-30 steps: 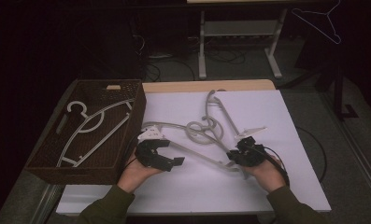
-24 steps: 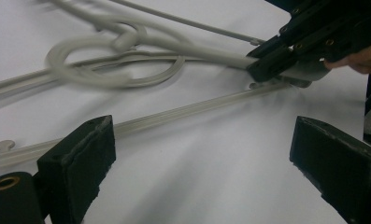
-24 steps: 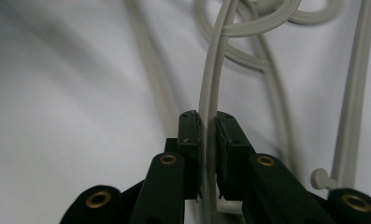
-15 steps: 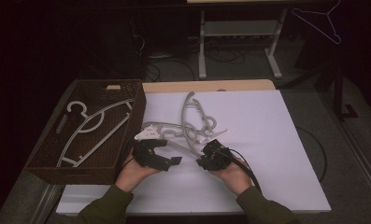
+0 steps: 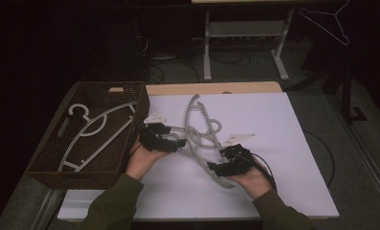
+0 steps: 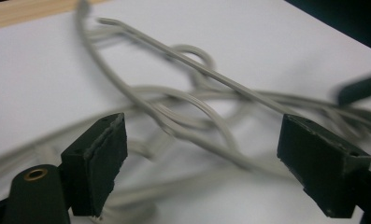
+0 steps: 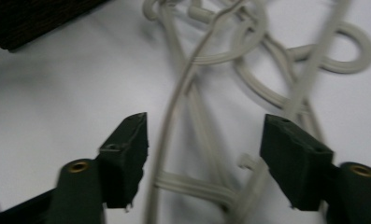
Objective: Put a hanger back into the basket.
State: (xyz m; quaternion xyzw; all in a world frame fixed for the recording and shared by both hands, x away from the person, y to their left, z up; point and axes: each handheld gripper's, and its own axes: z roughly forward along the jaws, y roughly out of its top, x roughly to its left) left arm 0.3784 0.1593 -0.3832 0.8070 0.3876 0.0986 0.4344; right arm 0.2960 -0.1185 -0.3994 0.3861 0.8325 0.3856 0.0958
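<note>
Hangers (image 5: 199, 132), pale grey plastic, lay tangled in a loose heap on the white surface (image 5: 283, 124), just right of the wicker basket (image 5: 49, 165). Thin ribbed bars, curved shoulders and round hook loops crossed one another; how many were in the heap could not be told. One long bar ran from the heap's top, away from the basket, slanting down toward the person's side.

Basket: dark brown woven wicker, rectangular, with openwork near the rim. Inside it lay a white hanger (image 5: 94, 132) of the same slender form, hook toward the far-left corner.

Left gripper (image 5: 175, 143), matte black, was held at the heap's basket-side edge, just beside the basket's right wall. In the left gripper view its jaws stood well apart, block-shaped pads (image 6: 99, 163) dull and slightly rough; they had just been closing a little. Grey bars passed across the gap between them, and neither pad pressed on any.

Right gripper (image 5: 215, 167) sat on the side of the heap away from the basket, at the long bar's near end. In the right gripper view its jaws had just been opening and stood wide; a thin bar and a ribbed crosspiece lay between the pads (image 7: 127, 154), untouched by them. The picture was blurred.

Surface: smooth, matte white sheet over a pale wood top (image 5: 216, 88).
</note>
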